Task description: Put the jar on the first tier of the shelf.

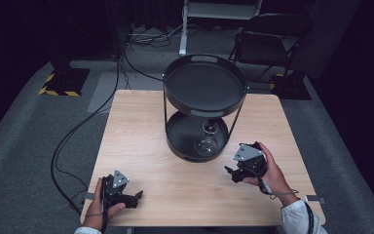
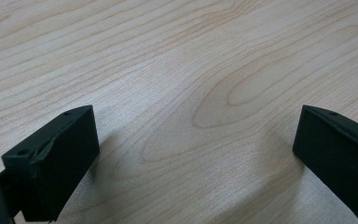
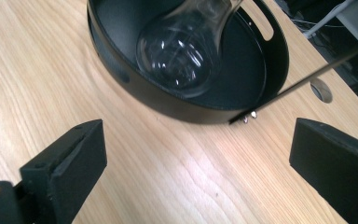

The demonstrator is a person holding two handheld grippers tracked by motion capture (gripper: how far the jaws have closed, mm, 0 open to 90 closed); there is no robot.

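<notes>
- On the bench, towards its far middle, a black two-tier tray stand is seen: a round upper tray is carried on thin rods above a round lower tray.
- Inside the lower tray a clear glass flask is seen, its round bulb towards the near rim and its neck towards the far side (whether it stands or leans cannot be told from the high view).
- Left hand-held gripper is held by the left hand at the near left of the bench, well apart from the stand; a grey three-cornered plate is seen on top of it.
- In the left gripper view the jaws are spread wide, with bare wood grain between them and nothing gripped.
- Right hand-held gripper is held by the right hand just beside the near right of the lower tray, with its jaws pointed towards the tray.
- In the right gripper view the jaws are likewise spread wide, nothing between them but bench; the flask bulb and the tray wall are seen just ahead, untouched.
- A white sleeve is seen at the right wrist.
- Beyond the bench, on the grey floor, black cables and a dark folding chair are seen.
</notes>
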